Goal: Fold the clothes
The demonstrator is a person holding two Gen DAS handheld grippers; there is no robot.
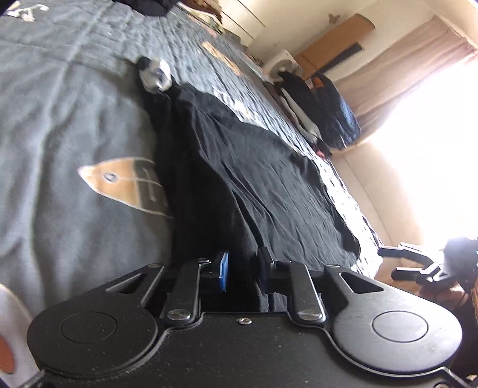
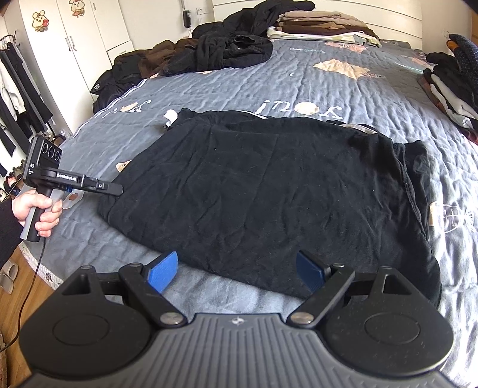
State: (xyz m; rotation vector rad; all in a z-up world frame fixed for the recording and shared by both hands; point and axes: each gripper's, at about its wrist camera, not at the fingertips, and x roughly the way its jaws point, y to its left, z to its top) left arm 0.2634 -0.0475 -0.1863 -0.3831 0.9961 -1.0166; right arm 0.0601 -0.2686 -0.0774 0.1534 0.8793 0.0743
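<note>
Our black shirt [image 2: 263, 191] lies spread flat on the grey bed [image 2: 227, 86]. Our left tool [image 1: 242, 268] is clamped on the shirt's edge. Our right tool [image 2: 239, 271] hangs apart over the near hem, touching nothing. A small white roll [image 2: 169, 117] sits just beside the far corner. Unfolded dark clothes [image 2: 209, 50] and folded stacks [image 2: 322, 24] line the head of the bed.

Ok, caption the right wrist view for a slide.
Open right gripper hovers at the near edge of a black garment spread on the grey bedspread; left gripper meets its left edge.
</note>
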